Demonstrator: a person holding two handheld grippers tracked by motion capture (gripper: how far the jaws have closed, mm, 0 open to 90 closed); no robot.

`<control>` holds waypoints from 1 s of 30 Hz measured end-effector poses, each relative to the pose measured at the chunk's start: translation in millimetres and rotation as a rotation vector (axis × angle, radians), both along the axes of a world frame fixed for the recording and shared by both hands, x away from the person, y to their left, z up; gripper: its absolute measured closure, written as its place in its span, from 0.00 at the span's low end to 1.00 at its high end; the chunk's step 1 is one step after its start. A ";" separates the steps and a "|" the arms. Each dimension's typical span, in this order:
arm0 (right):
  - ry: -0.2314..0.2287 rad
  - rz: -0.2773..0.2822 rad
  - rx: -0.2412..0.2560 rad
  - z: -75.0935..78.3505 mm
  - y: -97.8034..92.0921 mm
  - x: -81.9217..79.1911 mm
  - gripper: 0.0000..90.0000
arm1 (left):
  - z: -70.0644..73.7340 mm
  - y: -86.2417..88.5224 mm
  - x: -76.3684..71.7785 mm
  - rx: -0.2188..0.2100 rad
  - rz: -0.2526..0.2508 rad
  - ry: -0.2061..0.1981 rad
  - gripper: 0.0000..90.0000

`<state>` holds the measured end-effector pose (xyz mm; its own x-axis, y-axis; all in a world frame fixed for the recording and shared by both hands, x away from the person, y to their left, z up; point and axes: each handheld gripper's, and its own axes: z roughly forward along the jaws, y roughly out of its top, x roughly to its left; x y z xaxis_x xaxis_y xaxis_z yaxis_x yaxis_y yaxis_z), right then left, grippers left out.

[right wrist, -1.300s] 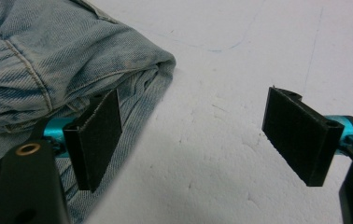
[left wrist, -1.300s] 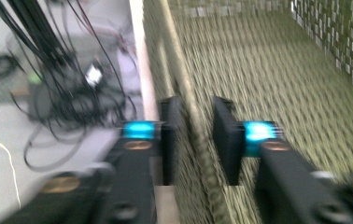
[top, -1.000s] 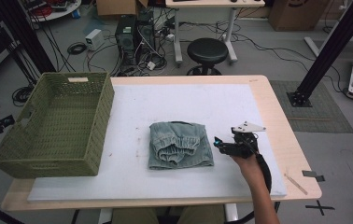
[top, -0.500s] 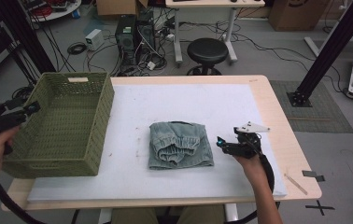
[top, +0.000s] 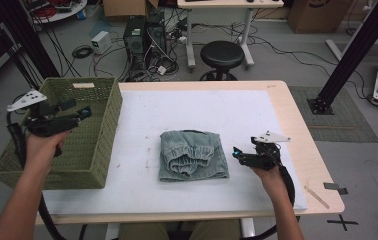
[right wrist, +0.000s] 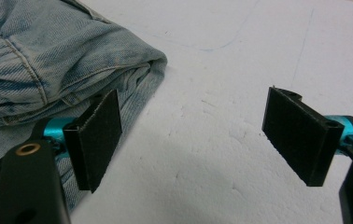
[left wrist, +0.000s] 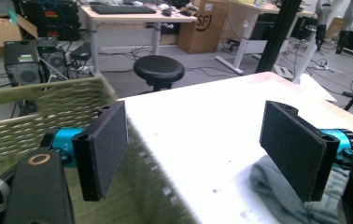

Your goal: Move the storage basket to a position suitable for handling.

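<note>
A white mat (top: 187, 112) covers the wooden table (top: 307, 150); a stool (top: 222, 52) and cables sit behind. Folded jeans (top: 193, 155) lie mid-mat; both grippers' jaws gape wide, empty.

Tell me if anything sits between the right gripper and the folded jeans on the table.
Nothing visible does. The right gripper is open, just off the right edge of the folded jeans, with bare white mat between them. In the right gripper view, one pad already overlaps the denim's edge.

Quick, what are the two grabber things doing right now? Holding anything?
Left gripper: open, holding nothing, up over the green basket.
Right gripper: open, holding nothing, beside the folded jeans.
</note>
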<state>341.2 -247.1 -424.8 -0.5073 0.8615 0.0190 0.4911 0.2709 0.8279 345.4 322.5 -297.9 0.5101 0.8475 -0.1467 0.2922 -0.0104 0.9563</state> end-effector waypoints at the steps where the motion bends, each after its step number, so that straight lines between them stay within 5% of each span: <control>1: 0.000 0.001 0.000 -0.1 -0.6 0.0 0.23 | 0.0 0.0 0.0 0.000 0.000 0.000 0.26; 13: -0.008 0.003 0.005 -0.6 -5.0 -1.6 0.23 | -9.7 -83.5 11.8 0.039 -0.132 -0.009 0.26; 18: -0.006 0.001 0.009 -1.1 -7.6 -3.8 0.23 | -23.6 -123.2 16.2 0.053 -0.192 0.019 0.26; 30: -0.005 -0.002 0.013 -2.4 -12.3 -6.0 0.23 | -60.9 -167.4 27.2 0.041 -0.239 0.098 0.26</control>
